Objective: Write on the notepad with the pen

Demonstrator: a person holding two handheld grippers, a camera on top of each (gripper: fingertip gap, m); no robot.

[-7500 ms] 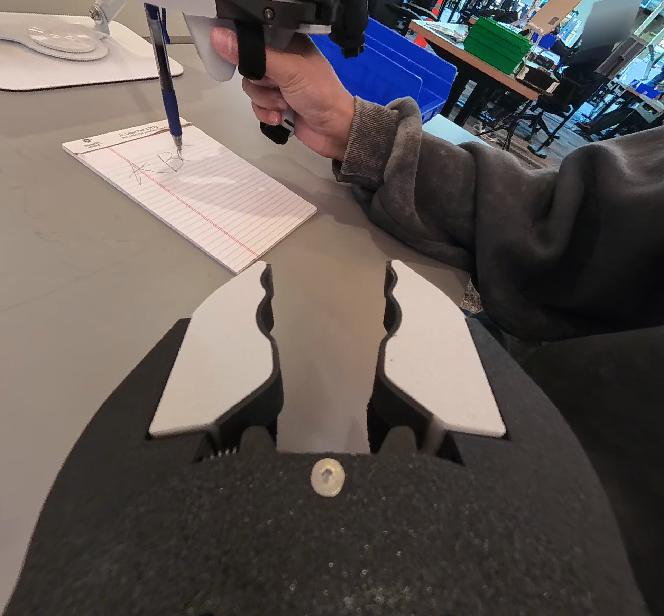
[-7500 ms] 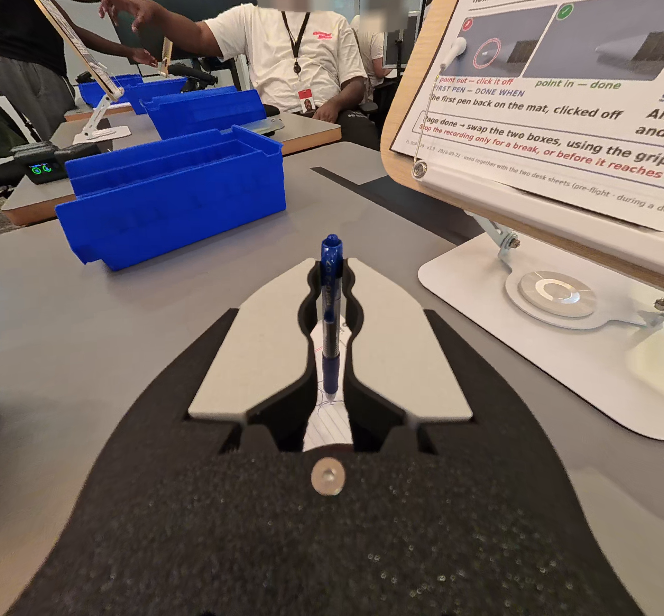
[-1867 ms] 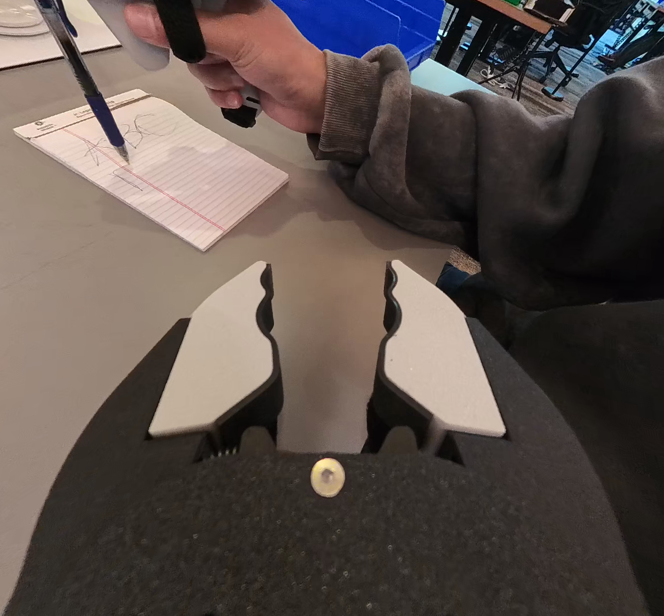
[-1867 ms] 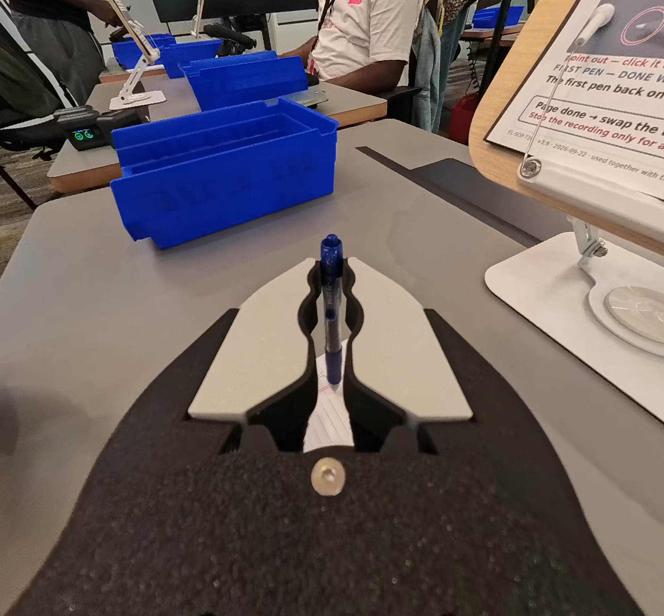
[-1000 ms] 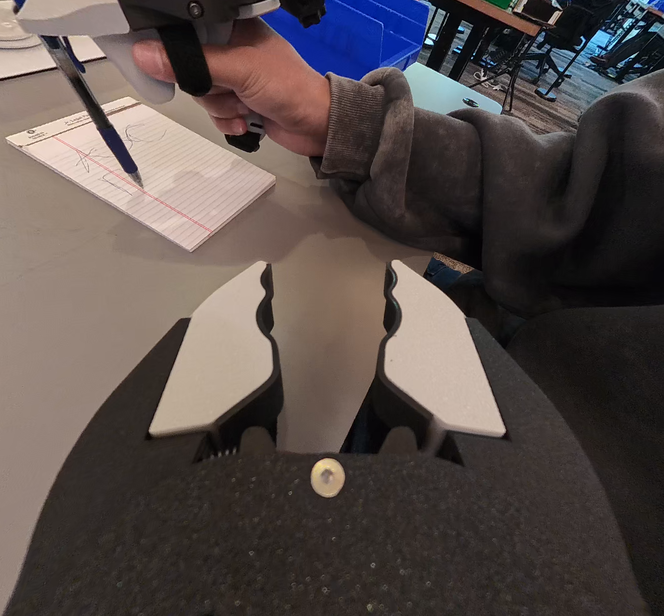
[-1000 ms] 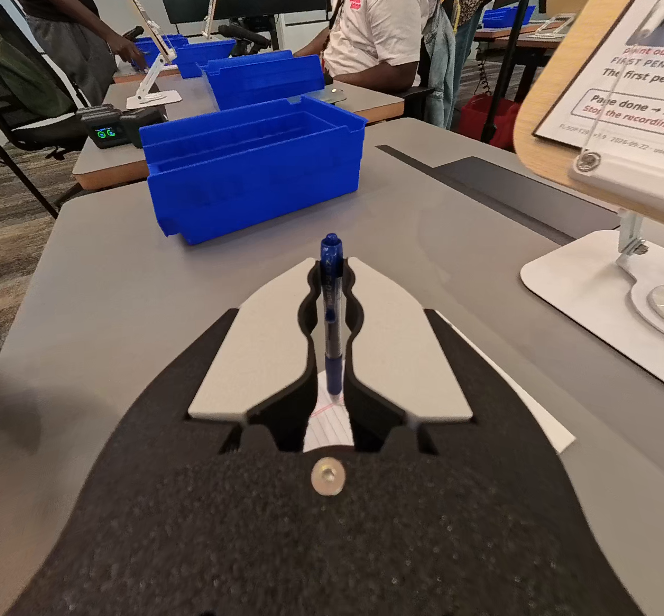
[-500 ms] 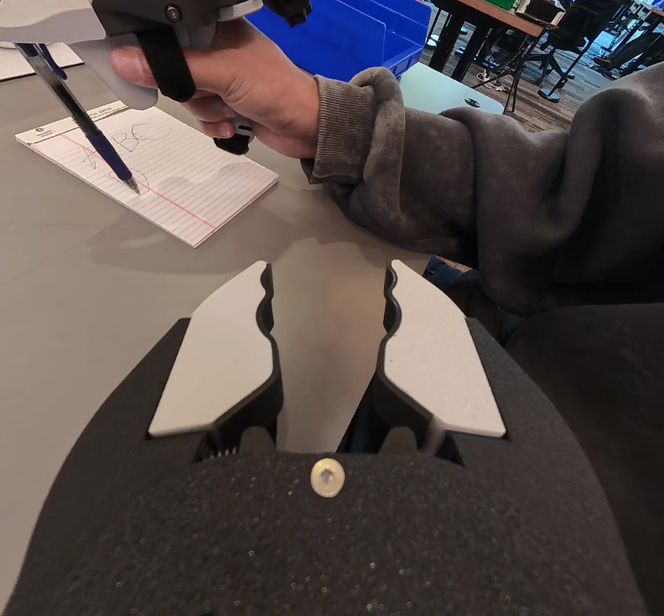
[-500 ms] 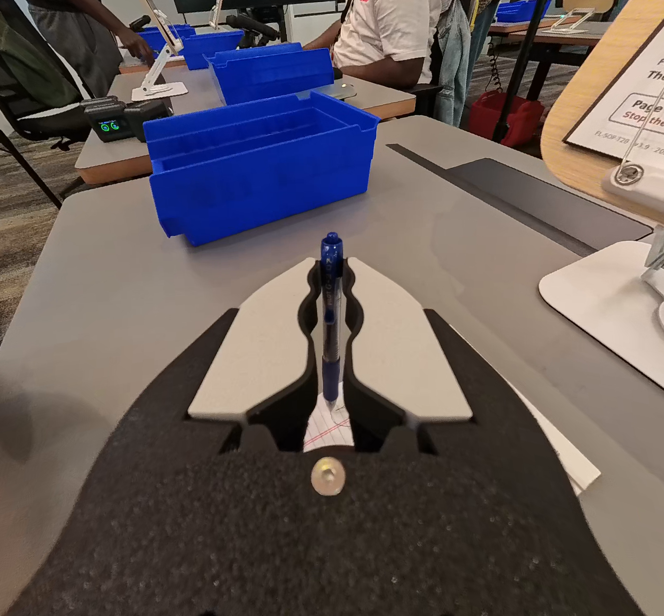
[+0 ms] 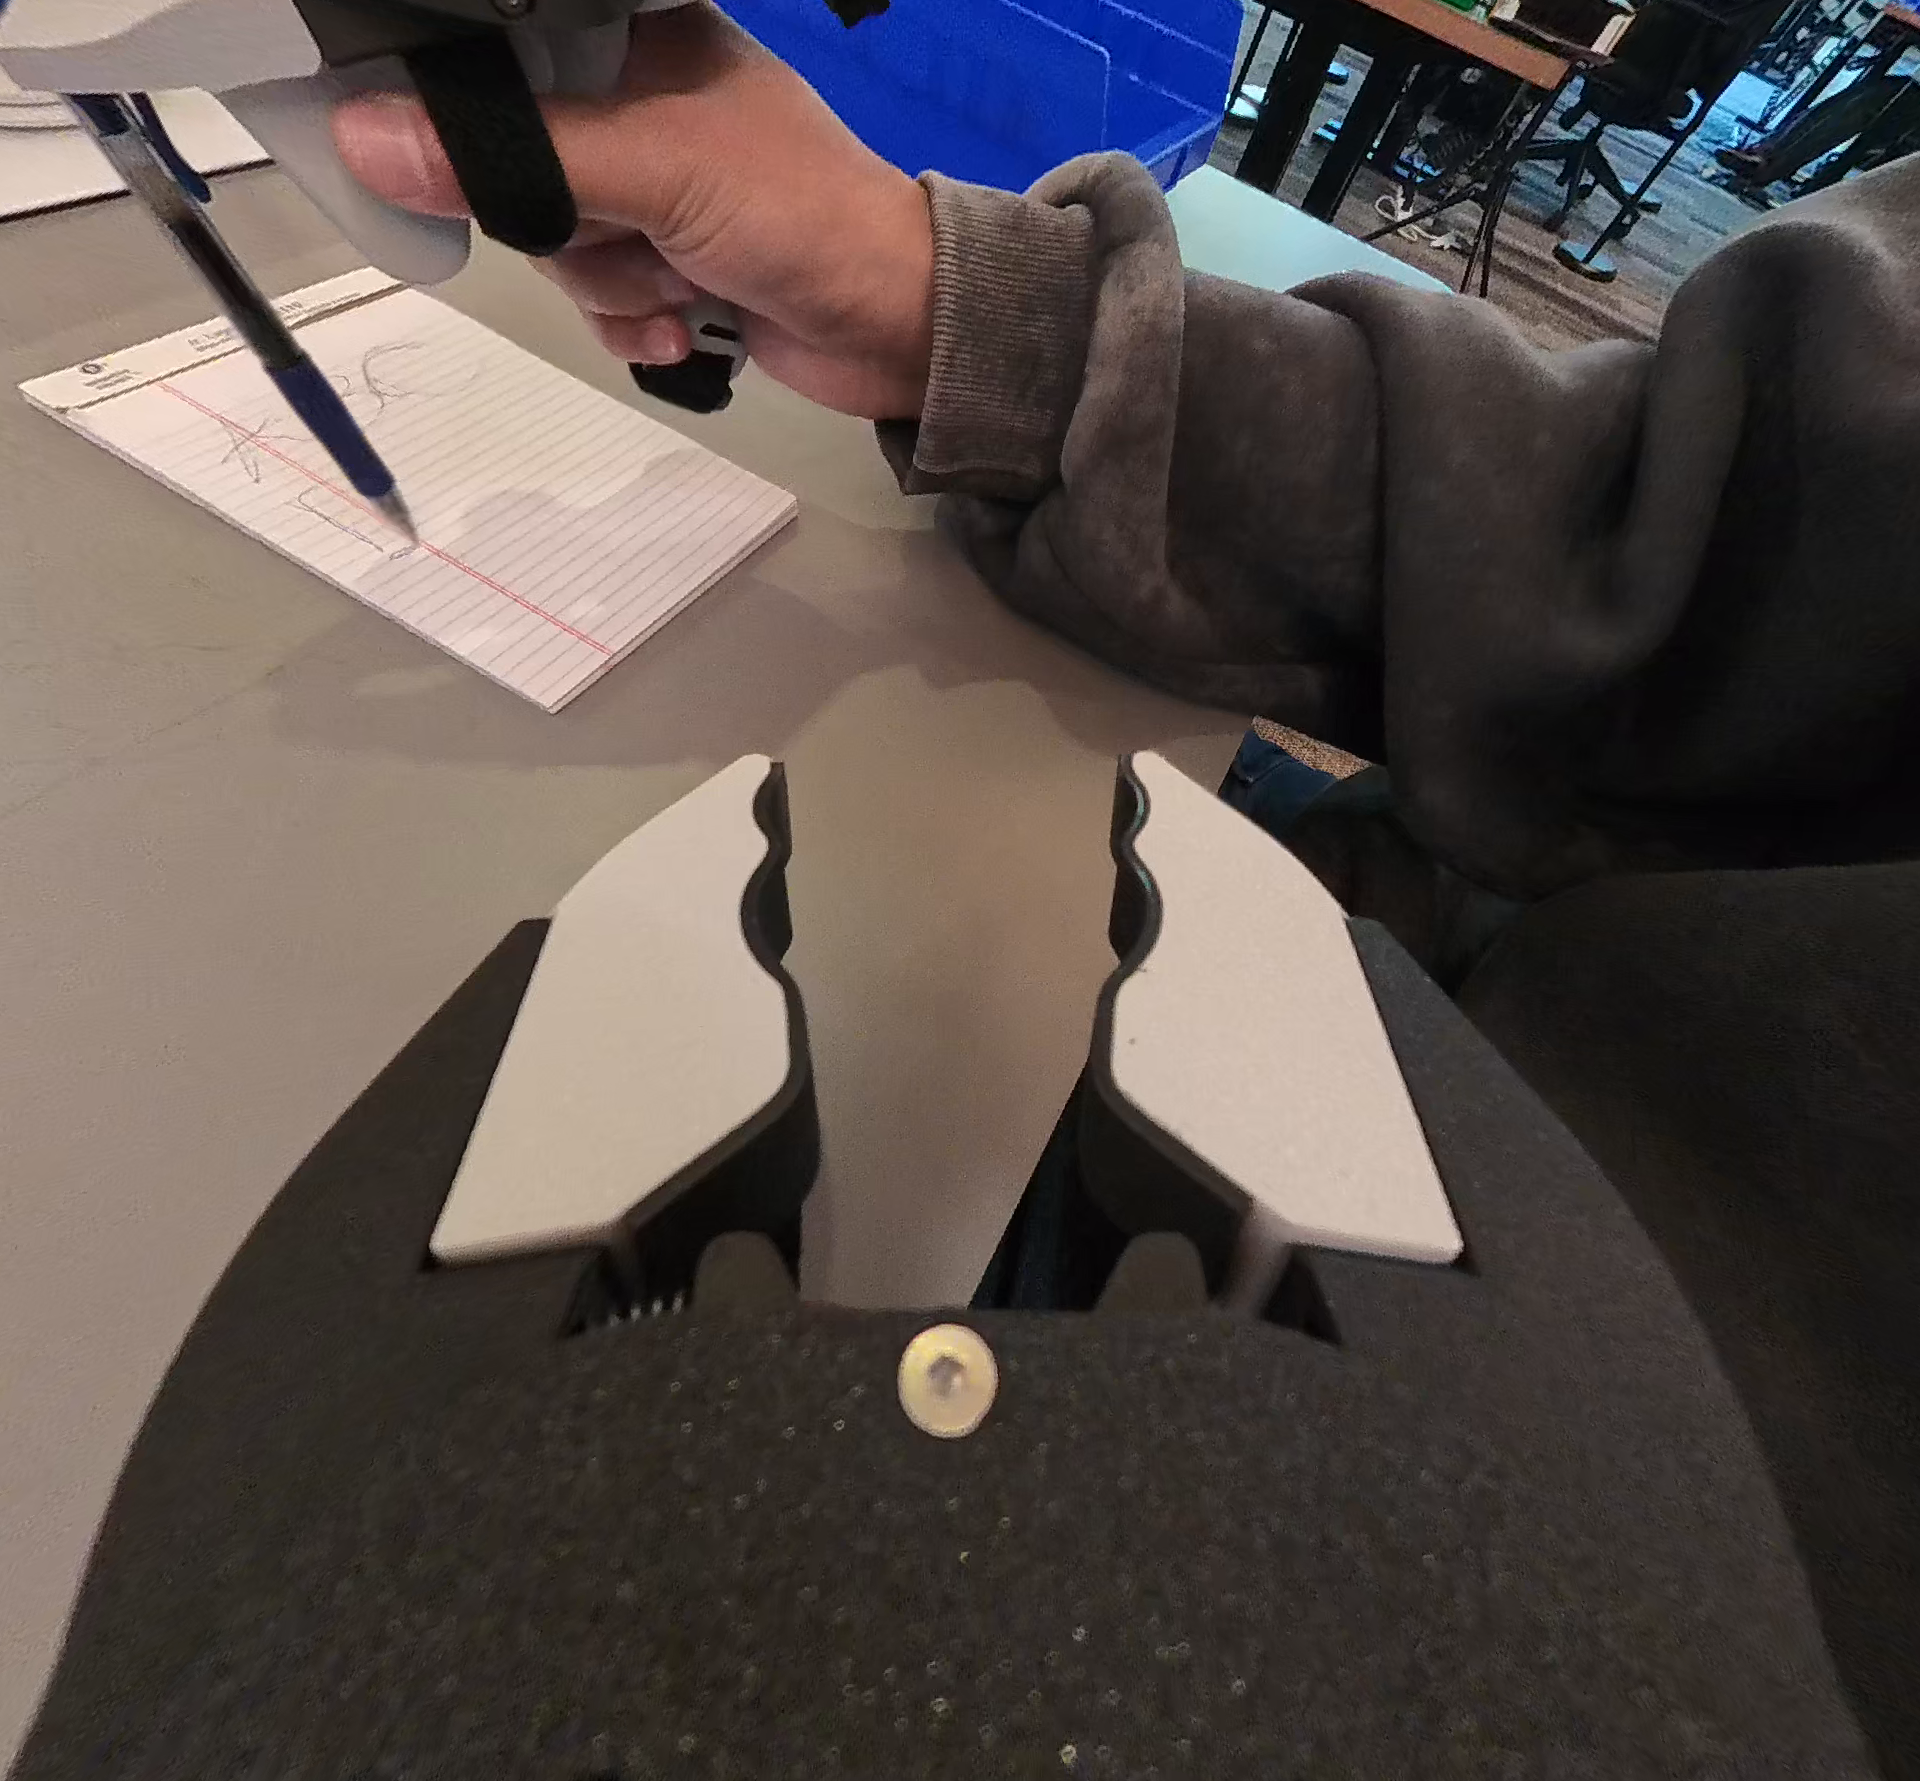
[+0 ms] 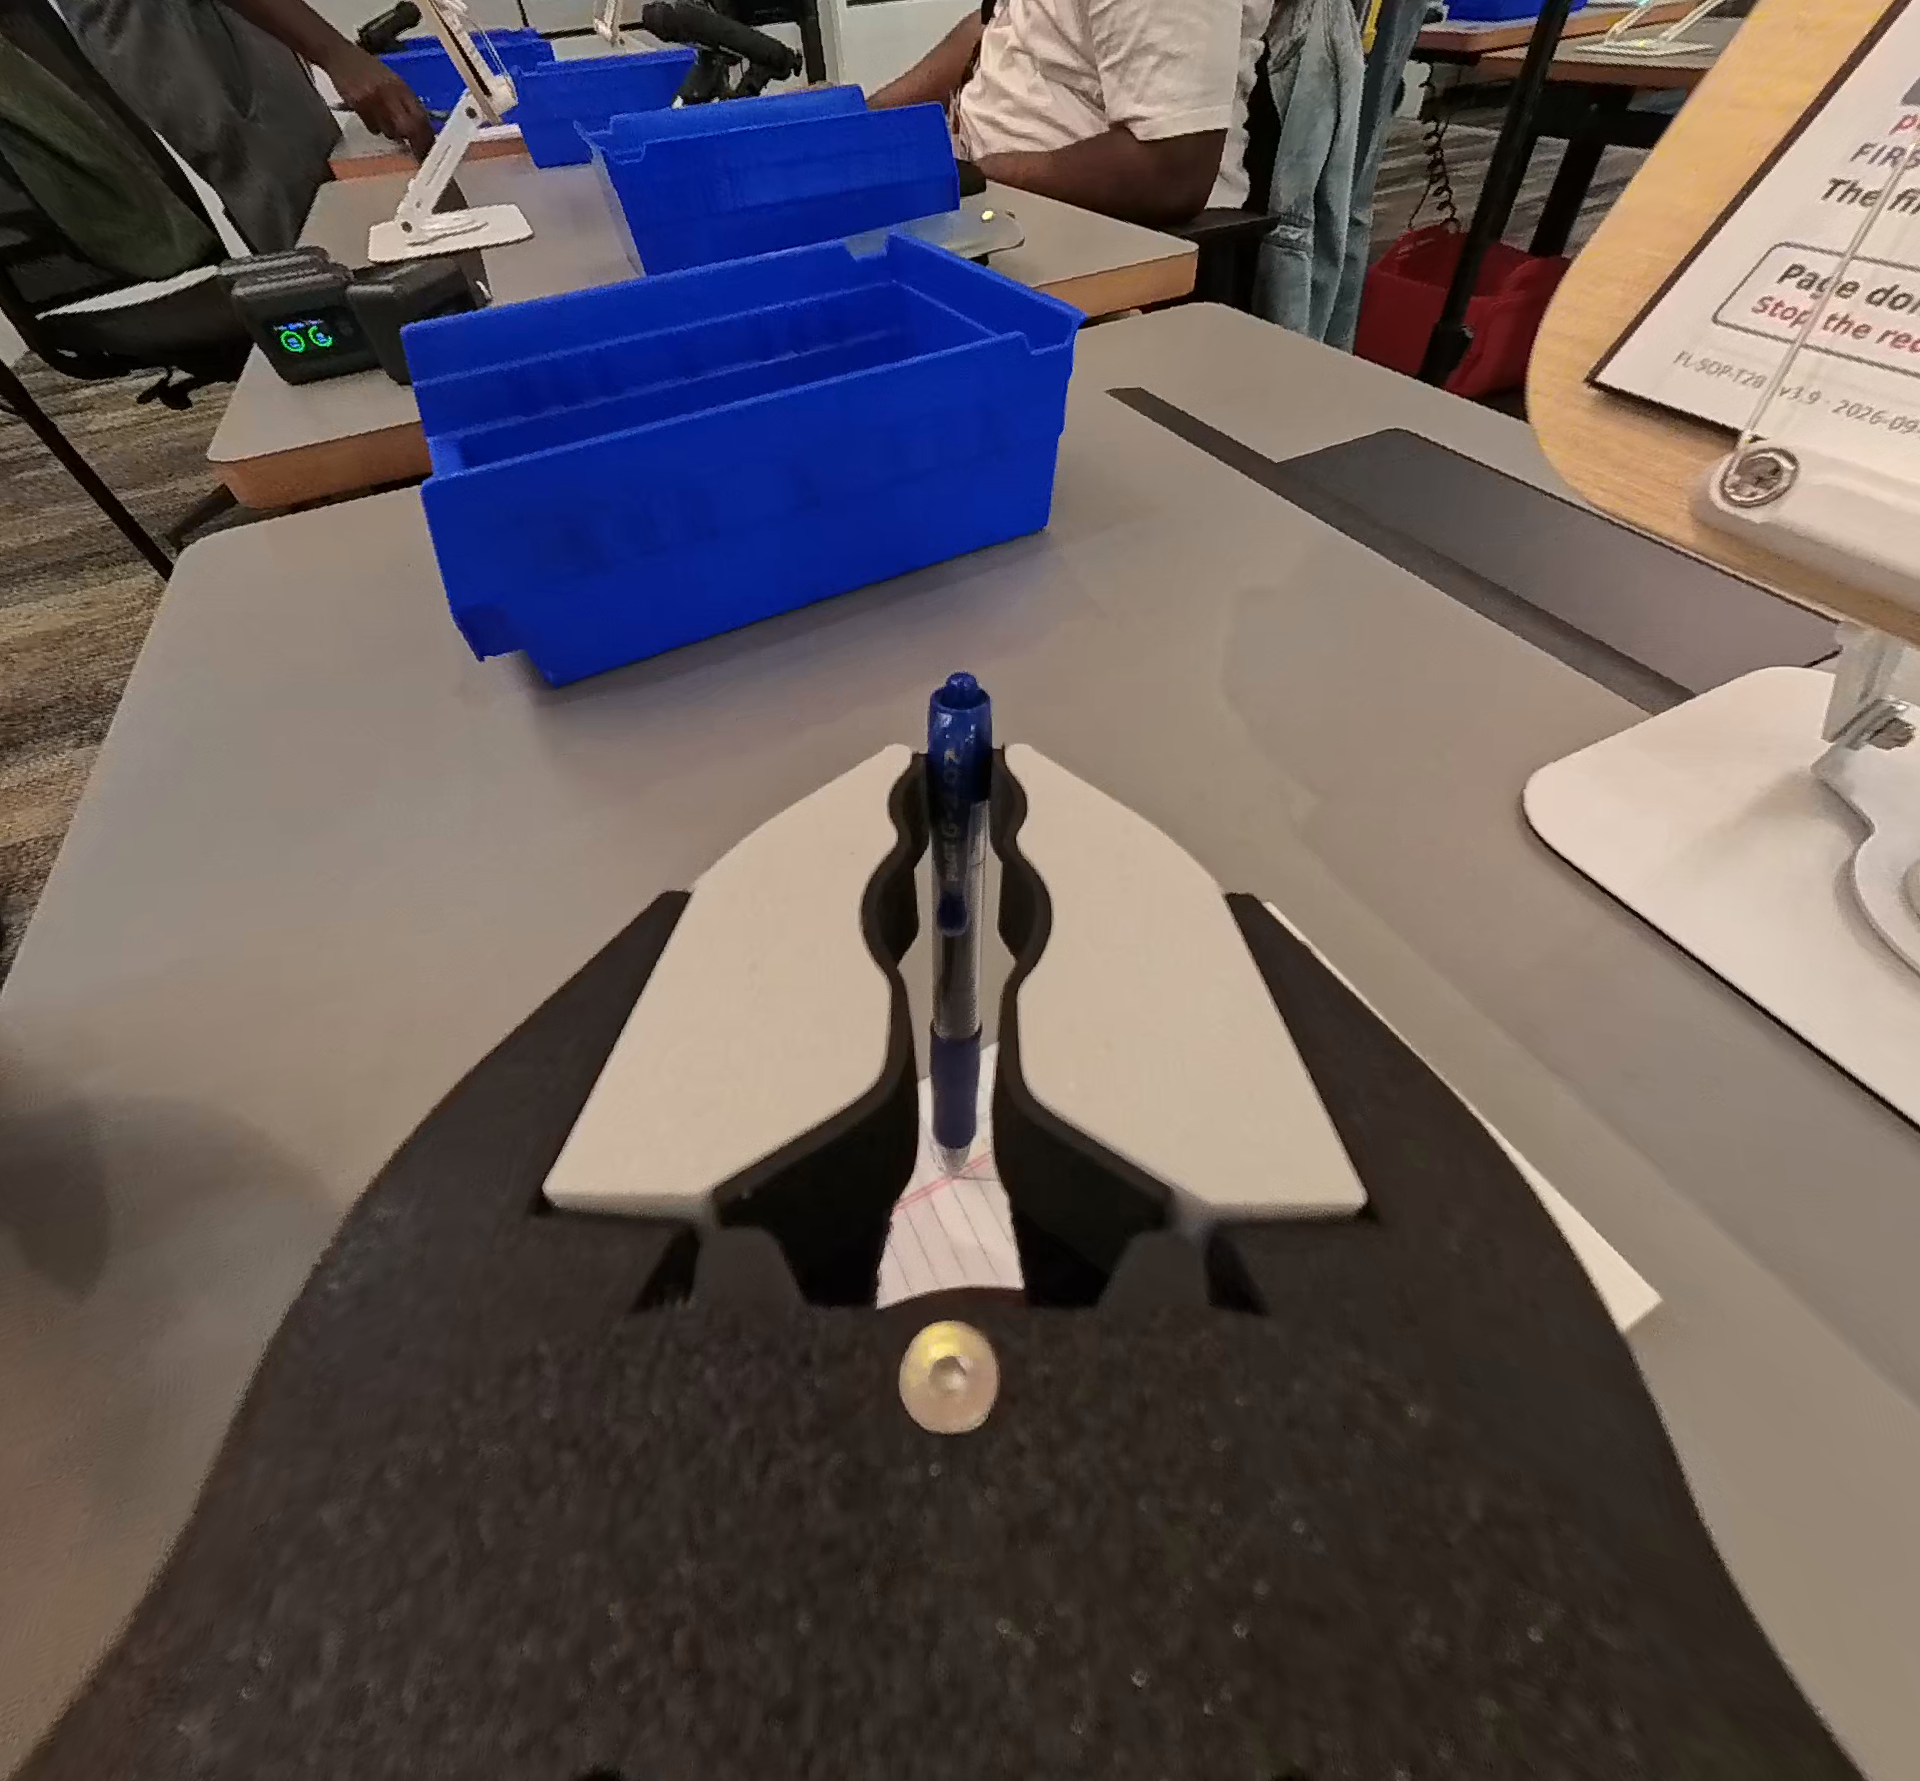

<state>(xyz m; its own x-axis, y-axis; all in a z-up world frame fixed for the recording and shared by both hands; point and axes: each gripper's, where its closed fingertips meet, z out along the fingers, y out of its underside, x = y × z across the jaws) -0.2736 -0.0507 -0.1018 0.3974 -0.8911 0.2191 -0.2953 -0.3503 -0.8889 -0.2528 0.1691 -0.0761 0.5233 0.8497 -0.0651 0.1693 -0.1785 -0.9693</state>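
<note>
The blue gel pen is being clenched by the right gripper, tip on the lined notepad, which, being unheld by the spread-jawed left gripper, risks sliding.

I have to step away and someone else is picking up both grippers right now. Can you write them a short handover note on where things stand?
Right gripper: shut on the blue pen, tip down on the notepad near its red margin line.
Left gripper: open, empty, hanging over bare grey table near the person's lap, away from the notepad.
Notepad: lies flat on the table, nothing holding it down; blue bin stands beyond it.
Done: a few pen marks on the upper lines of the page.
Left: most of the page is blank; keep writing, and probably watch that the unheld pad does not slide.
</note>
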